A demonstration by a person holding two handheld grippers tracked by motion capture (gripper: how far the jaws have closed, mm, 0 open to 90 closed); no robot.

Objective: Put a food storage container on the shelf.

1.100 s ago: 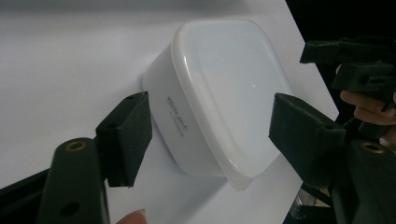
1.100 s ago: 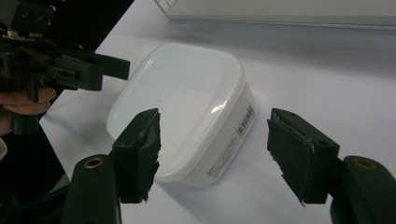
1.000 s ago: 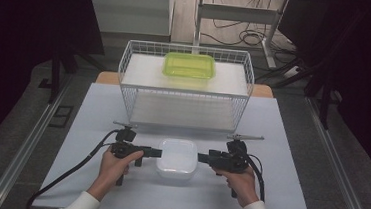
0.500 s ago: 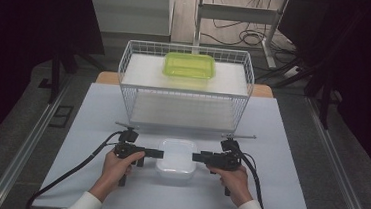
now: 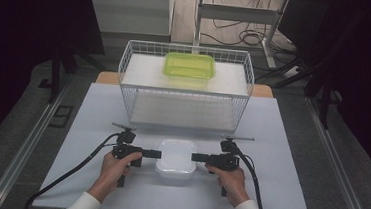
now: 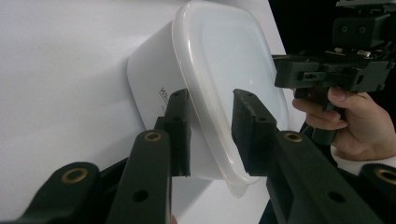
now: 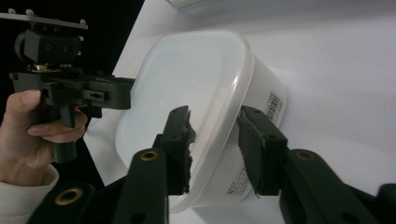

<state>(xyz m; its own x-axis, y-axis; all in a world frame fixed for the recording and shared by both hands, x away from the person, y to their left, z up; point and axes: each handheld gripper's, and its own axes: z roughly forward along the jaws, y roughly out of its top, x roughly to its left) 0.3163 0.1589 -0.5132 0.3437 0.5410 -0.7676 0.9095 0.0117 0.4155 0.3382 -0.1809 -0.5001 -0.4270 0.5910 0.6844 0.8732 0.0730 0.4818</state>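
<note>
Now, line by line:

Box: the white, rounded-square plastic box with a translucent lid (image 5: pixel 176 157) sits on the white counter (image 5: pixel 97 122), near its front edge, between the two hands.

Change on the left: the left tool (image 6: pixel 211 133) has just been closing its jaws, and the left rim of the lid now runs between them. One pad (image 6: pixel 180 133) lies against the box wall under the rim, the other stands over the lid; whether both press I cannot tell.

Change on the right: the right tool (image 7: pixel 215 151) has come in and down compared with a second ago, its jaws closing too. They straddle the right rim of the lid with a visible gap on the outer side, so they are not pinching yet.

Meaning: I judge both sides are settling into a two-handed grip on the rim, ready to lift the box or free the lid.

Behind: a white wire basket (image 5: pixel 126 69) holds a lime-green shallow plastic container (image 5: pixel 189 65), well apart from the box and unmoved since a second ago.
</note>
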